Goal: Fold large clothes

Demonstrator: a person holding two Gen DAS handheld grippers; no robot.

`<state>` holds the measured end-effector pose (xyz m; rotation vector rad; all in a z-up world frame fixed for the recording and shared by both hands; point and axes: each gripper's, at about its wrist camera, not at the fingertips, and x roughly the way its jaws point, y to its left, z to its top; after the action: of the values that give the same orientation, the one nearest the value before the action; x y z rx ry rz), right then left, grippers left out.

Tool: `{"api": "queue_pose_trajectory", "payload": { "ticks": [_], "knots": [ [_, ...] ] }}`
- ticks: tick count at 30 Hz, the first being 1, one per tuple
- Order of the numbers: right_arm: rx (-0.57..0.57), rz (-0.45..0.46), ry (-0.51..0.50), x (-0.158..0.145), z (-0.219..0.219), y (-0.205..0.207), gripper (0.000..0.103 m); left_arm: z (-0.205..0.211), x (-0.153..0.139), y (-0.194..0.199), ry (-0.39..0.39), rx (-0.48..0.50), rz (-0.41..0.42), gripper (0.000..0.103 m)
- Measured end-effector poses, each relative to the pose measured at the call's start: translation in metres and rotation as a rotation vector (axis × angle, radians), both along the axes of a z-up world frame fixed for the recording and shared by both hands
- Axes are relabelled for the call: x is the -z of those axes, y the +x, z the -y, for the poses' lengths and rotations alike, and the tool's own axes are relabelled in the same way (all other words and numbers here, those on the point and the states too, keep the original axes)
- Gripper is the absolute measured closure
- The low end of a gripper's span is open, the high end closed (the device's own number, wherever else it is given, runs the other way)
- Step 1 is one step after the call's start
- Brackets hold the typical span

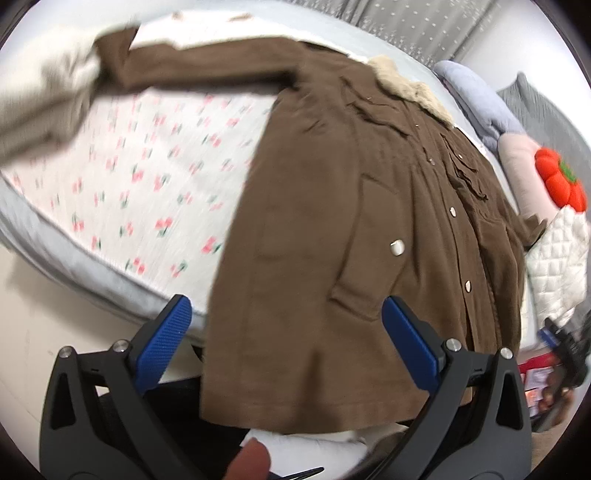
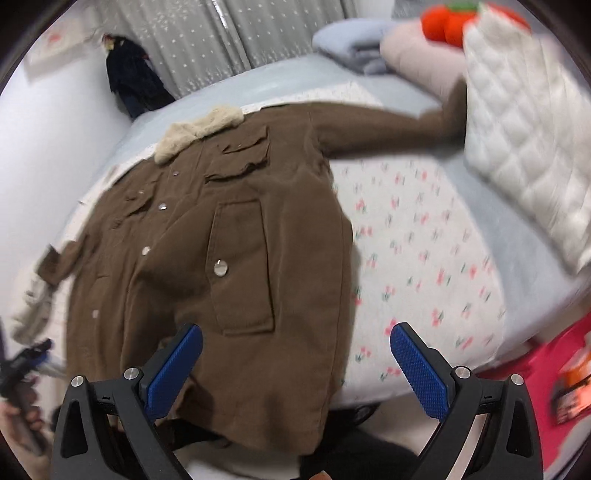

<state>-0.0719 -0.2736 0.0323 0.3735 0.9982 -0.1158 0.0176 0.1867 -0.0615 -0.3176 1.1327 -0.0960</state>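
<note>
A large brown coat (image 1: 332, 206) with a cream fleece collar (image 1: 410, 86) and silver snaps lies front up on the bed, sleeves spread out; its hem hangs over the near edge. It also shows in the right wrist view (image 2: 207, 258). My left gripper (image 1: 288, 343) is open over the hem's left part, holding nothing. My right gripper (image 2: 295, 365) is open over the hem's right corner, holding nothing. The right gripper shows at the left wrist view's right edge (image 1: 561, 350), and the left gripper at the right wrist view's left edge (image 2: 26, 362).
The bed has a white cherry-print sheet (image 1: 140, 177) over a grey mattress. A white quilted cushion (image 2: 524, 147), a pink pillow (image 2: 417, 55), a folded blue blanket (image 2: 354, 44) and an orange plush (image 2: 443, 22) sit at the head. A dark garment (image 2: 133, 81) hangs by the curtain.
</note>
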Motion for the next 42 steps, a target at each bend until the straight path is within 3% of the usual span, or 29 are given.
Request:
{"api": "queue_pose_trajectory", "payload": {
  "ticks": [2, 5, 9, 11, 12, 14, 15, 17, 20, 22, 26, 28, 30, 32, 34, 38, 40, 42],
  "knots": [
    [-0.012, 0.019, 0.086, 0.015, 0.004, -0.005, 0.000, -0.016, 0.017, -0.004, -0.062, -0.018, -0.052, 0.001],
    [-0.038, -0.024, 0.147, 0.040, -0.001, -0.002, 0.002, -0.026, 0.041, -0.008, -0.146, -0.032, -0.145, 0.001],
    [-0.056, -0.071, 0.254, 0.076, -0.016, 0.010, 0.012, -0.025, 0.066, -0.019, -0.254, -0.006, -0.214, 0.011],
    [-0.071, -0.113, 0.275, 0.091, -0.028, 0.015, 0.032, -0.019, 0.077, -0.024, -0.297, 0.017, -0.250, 0.028],
    [-0.069, -0.120, 0.223, 0.093, -0.035, 0.015, 0.038, -0.014, 0.082, -0.025, -0.316, 0.036, -0.278, 0.041],
    [-0.075, -0.126, 0.114, 0.088, -0.046, 0.011, 0.087, -0.005, 0.084, -0.029, -0.300, 0.059, -0.281, 0.065],
    [-0.074, -0.110, 0.123, 0.084, -0.044, 0.007, 0.092, -0.003, 0.079, -0.033, -0.290, 0.061, -0.261, 0.084],
    [-0.070, -0.061, 0.151, 0.071, -0.038, -0.006, 0.096, -0.005, 0.057, -0.040, -0.299, 0.048, -0.191, 0.086],
    [-0.019, 0.008, 0.038, 0.033, -0.026, -0.037, 0.097, -0.020, 0.016, -0.054, -0.275, 0.022, -0.058, 0.088],
    [0.015, 0.034, 0.028, 0.016, -0.011, -0.054, 0.097, -0.030, 0.003, -0.062, -0.239, -0.009, -0.019, 0.088],
    [0.135, -0.122, -0.149, 0.023, 0.016, -0.052, 0.098, -0.035, 0.026, -0.057, -0.132, -0.030, -0.114, 0.086],
    [0.174, -0.142, -0.067, 0.036, 0.033, -0.059, 0.096, -0.026, 0.036, -0.053, -0.033, -0.037, -0.167, 0.074],
    [0.146, -0.122, -0.018, 0.035, 0.031, -0.062, 0.084, -0.025, 0.039, -0.050, 0.003, -0.045, -0.161, 0.067],
    [0.097, -0.111, -0.011, 0.034, 0.017, -0.063, 0.043, -0.021, 0.031, -0.045, 0.018, -0.046, -0.127, 0.063],
    [0.037, -0.096, -0.024, 0.032, 0.003, -0.056, 0.030, -0.019, 0.022, -0.041, 0.023, -0.036, -0.097, 0.052],
    [-0.058, -0.105, -0.025, 0.038, -0.019, -0.031, 0.030, -0.016, 0.010, -0.032, 0.025, -0.029, -0.019, 0.036],
    [-0.079, -0.122, 0.001, 0.051, -0.025, -0.013, 0.030, -0.016, 0.008, -0.030, 0.036, -0.032, 0.021, 0.023],
    [-0.093, -0.150, 0.012, 0.066, -0.029, 0.000, 0.030, -0.015, 0.017, -0.022, 0.078, -0.040, 0.010, 0.021]
  ]
}}
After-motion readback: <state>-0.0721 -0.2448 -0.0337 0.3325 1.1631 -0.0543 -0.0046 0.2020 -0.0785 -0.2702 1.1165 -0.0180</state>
